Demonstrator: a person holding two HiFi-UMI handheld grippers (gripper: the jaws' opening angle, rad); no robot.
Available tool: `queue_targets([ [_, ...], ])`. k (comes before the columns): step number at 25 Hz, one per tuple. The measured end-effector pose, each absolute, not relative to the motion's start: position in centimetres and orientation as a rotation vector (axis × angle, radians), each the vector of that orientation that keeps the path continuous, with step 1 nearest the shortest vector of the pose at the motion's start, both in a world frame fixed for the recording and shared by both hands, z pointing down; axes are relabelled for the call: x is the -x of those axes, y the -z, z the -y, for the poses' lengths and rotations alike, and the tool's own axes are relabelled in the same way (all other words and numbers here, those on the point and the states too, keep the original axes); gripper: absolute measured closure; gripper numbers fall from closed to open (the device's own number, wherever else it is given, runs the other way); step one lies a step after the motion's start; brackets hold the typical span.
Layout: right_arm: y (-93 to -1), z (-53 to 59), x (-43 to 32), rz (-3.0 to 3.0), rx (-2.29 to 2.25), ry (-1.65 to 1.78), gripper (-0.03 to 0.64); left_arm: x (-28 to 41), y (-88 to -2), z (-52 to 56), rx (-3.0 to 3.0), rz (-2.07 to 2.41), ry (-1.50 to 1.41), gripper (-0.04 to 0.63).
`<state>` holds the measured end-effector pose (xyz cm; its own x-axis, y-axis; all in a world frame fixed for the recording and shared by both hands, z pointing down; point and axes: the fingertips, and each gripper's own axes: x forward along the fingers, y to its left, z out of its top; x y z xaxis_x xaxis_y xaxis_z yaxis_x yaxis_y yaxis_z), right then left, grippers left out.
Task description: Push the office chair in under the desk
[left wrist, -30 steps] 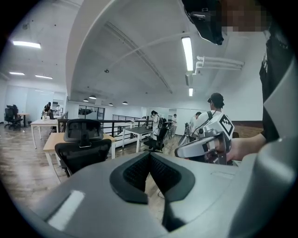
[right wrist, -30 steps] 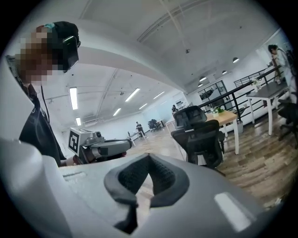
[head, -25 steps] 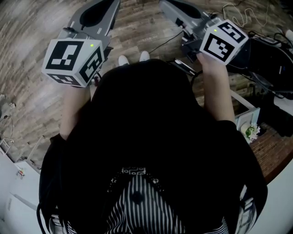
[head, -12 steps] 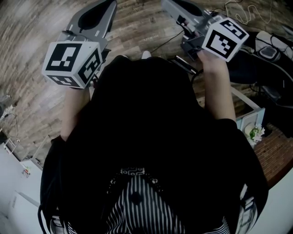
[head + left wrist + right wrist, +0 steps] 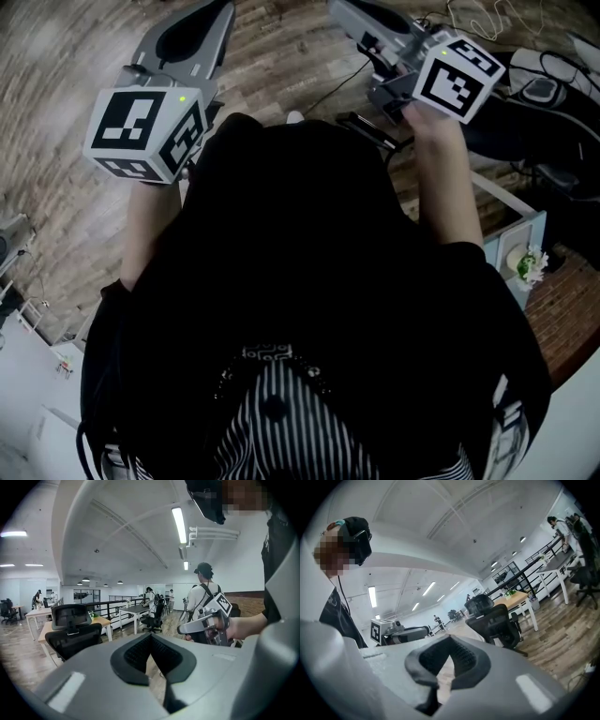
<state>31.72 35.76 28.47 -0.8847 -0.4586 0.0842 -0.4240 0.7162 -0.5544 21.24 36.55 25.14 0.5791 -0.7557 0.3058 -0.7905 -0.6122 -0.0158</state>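
Wooden floor has shifted under the person within a second; left gripper and right gripper, jaws together and empty, approach the office chair, lower left, apparently not yet touched

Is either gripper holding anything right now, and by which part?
Nothing is held: the left gripper and the right gripper are both shut, with nothing between their jaws.

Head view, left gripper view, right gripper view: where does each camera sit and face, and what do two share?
Head view: on the head, facing down; dark top, both forearms show.
Left gripper view: on left gripper, facing office chair; right hand shows.
Right gripper view: on right gripper, facing the chair; dark top shows.
Both gripper views share that chair.
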Motion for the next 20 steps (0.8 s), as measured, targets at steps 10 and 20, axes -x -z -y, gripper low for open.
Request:
queue_targets([
  [10,-29.3,-35.5,-32.1,-2.848,0.734,0.926,0.617,-19.6,-26.0,-37.2,-2.625,1.376,-0.456,0.592],
  [20,-28.9,-35.3,-32.3,-2.852,0.798,0.899,0.617,-19.7,-25.9,-35.9,-2.661,1.361,-0.389,0.592],
])
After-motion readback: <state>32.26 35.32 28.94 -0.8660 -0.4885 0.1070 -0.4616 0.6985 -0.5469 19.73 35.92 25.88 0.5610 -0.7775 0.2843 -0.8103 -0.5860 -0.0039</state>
